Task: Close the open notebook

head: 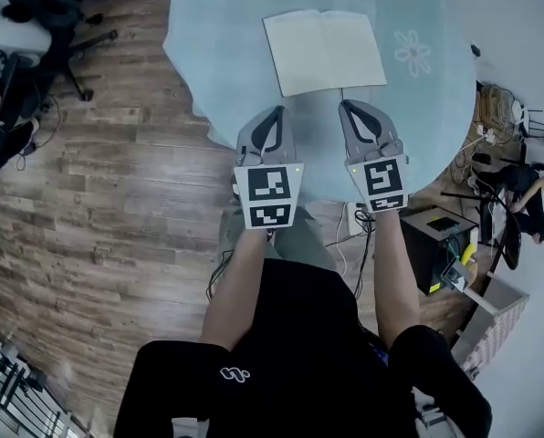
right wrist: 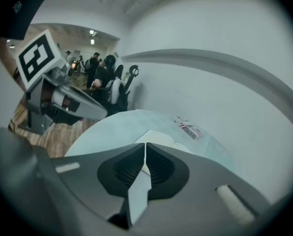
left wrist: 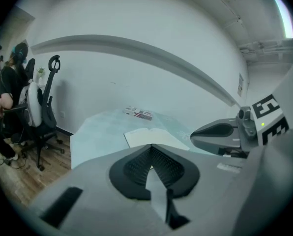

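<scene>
The open notebook lies flat with blank white pages on the round table's pale blue cloth, toward its far side. Both grippers hover side by side above the near rim, pointing at the notebook and short of it. My left gripper is shut with nothing in it; its tips meet in the left gripper view, with the notebook just beyond. My right gripper is also shut and holds nothing; in the right gripper view the notebook shows past its tips.
A small printed packet lies at the table's far edge by the white wall. Office chairs stand on the wood floor at left. A black box and cables sit on the floor at right. People stand far off in the room.
</scene>
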{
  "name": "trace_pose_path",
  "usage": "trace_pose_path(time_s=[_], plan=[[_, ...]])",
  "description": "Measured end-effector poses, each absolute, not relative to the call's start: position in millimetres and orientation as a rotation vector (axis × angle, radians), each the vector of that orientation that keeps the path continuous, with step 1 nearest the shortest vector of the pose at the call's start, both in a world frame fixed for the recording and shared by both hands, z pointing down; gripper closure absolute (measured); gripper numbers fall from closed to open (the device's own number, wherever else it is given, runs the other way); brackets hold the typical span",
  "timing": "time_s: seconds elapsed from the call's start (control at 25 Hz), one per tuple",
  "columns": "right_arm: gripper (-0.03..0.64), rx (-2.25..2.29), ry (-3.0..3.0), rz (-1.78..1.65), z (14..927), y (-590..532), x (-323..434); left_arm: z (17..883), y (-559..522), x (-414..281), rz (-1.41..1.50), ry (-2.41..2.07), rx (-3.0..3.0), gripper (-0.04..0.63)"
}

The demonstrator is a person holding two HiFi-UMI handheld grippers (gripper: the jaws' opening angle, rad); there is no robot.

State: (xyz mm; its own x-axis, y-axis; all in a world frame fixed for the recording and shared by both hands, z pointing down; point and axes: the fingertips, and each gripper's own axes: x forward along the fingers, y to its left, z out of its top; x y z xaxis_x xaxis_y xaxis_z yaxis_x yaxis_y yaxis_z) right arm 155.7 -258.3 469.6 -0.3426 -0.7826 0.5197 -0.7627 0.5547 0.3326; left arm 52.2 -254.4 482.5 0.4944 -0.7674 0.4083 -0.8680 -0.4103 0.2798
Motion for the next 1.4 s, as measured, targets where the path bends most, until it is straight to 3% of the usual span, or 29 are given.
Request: trace_pose_path(time_s=[0.08,0.28,0.44,0.96,1.28,1.4], plan=[[0.556,1.135,-2.108,-0.084,486,-262,154,488,-256,51,0.303,-1.353,2.269,0.591],[0.524,0.935,-1.999,-0.158,531,-275,161,503,-257,49,0.310,-1.385,2.208,0.591],[0.422,0.815,-1.840,-0.287,563,-294,169,507,-260,45,0.321,-1.402,2.180,0.591],[0.443,0.528,-1.605,-0.593,608,-310,165,516,-256,25,0.353,-1.460,2.117,0.591],[0.553,0.496,-1.527,-0.711,622,-310,166,520,-254,35,0.375,-1.435,2.129,0.591],[0.560,0.541,-1.539,-0.682,621,-312,168,519,-255,40,0.382,-1.423,2.138,0.591]])
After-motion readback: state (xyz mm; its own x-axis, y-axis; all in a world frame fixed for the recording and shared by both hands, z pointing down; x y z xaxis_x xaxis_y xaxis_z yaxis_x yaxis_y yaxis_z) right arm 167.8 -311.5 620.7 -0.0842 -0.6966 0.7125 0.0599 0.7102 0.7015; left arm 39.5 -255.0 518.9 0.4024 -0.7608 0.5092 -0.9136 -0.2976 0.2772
